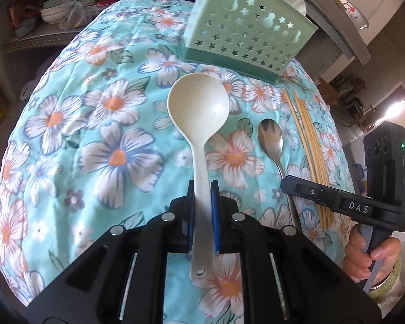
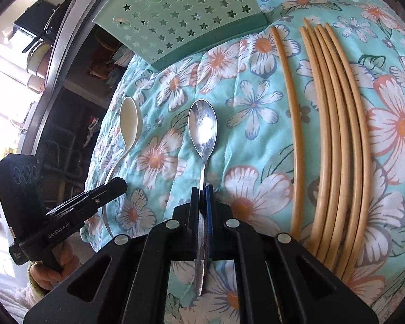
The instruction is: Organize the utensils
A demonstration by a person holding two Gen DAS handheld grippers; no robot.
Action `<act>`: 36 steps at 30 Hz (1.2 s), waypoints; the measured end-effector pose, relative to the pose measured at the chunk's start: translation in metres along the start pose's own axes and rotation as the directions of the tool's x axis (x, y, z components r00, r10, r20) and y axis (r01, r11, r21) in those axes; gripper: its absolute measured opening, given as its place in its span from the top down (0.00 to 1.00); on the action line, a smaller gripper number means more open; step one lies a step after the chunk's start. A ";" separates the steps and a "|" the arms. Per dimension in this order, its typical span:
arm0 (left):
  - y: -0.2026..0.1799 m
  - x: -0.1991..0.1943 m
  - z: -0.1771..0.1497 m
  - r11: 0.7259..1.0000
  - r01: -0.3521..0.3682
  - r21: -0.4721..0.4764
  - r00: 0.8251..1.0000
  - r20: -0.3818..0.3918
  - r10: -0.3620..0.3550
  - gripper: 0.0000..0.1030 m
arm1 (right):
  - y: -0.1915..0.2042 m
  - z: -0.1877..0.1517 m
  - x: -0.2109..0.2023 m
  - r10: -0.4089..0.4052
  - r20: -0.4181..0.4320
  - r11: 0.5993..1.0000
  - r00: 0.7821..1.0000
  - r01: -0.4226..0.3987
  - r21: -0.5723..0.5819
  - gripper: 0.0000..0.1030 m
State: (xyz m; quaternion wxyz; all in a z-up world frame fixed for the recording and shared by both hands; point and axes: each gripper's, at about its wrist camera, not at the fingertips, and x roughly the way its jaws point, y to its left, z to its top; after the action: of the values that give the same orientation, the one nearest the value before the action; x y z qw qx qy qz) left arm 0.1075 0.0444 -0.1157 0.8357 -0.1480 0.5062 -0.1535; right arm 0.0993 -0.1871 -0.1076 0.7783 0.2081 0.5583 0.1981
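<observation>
My left gripper point(image 1: 202, 186) is shut on the handle of a cream plastic ladle point(image 1: 198, 102), whose bowl points toward a mint-green star-punched utensil holder point(image 1: 245, 35) at the far edge. My right gripper point(image 2: 202, 191) is shut on the handle of a metal spoon point(image 2: 203, 127). The spoon also shows in the left wrist view point(image 1: 270, 137), with the right gripper point(image 1: 286, 183) over its handle. Several wooden chopsticks point(image 2: 334, 124) lie right of the spoon. The ladle point(image 2: 129, 121) and left gripper point(image 2: 121, 183) show at left in the right wrist view. The holder point(image 2: 181, 16) stands beyond the spoon.
Everything rests on a turquoise floral cloth point(image 1: 81, 135) over the table. Shelves with bowls and bags point(image 1: 62, 8) stand beyond the far left. A grey cabinet edge point(image 1: 337, 13) runs behind the holder. The table drops off at left in the right wrist view point(image 2: 94, 148).
</observation>
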 end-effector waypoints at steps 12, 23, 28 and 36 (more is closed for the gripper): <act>0.013 -0.022 -0.007 0.998 0.056 -0.013 0.998 0.041 -0.055 0.64 | 0.008 0.003 -0.008 0.009 -0.004 0.998 1.000 -0.010 -0.054 0.68; 0.020 -0.020 0.052 0.991 0.038 0.130 0.996 0.080 -0.049 0.55 | 0.013 0.040 -0.008 -0.009 0.047 0.998 0.999 0.012 -0.066 0.61; 0.013 0.005 0.070 0.968 0.015 0.249 0.999 0.025 -0.022 0.55 | 0.011 0.044 -0.005 -0.018 0.043 0.996 0.999 0.021 -0.083 0.61; 0.021 0.033 0.080 0.968 0.078 0.239 0.996 -0.051 -0.068 0.64 | 0.006 0.064 0.008 -0.029 0.041 0.994 0.999 0.033 -0.100 0.61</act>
State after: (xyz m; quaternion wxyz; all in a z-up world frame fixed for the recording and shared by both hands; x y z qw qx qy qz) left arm 0.1955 0.0570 -0.1154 0.8303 -0.0608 0.4956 -0.2476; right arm 0.1623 -0.1843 -0.0921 0.8017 0.1640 0.5352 0.2097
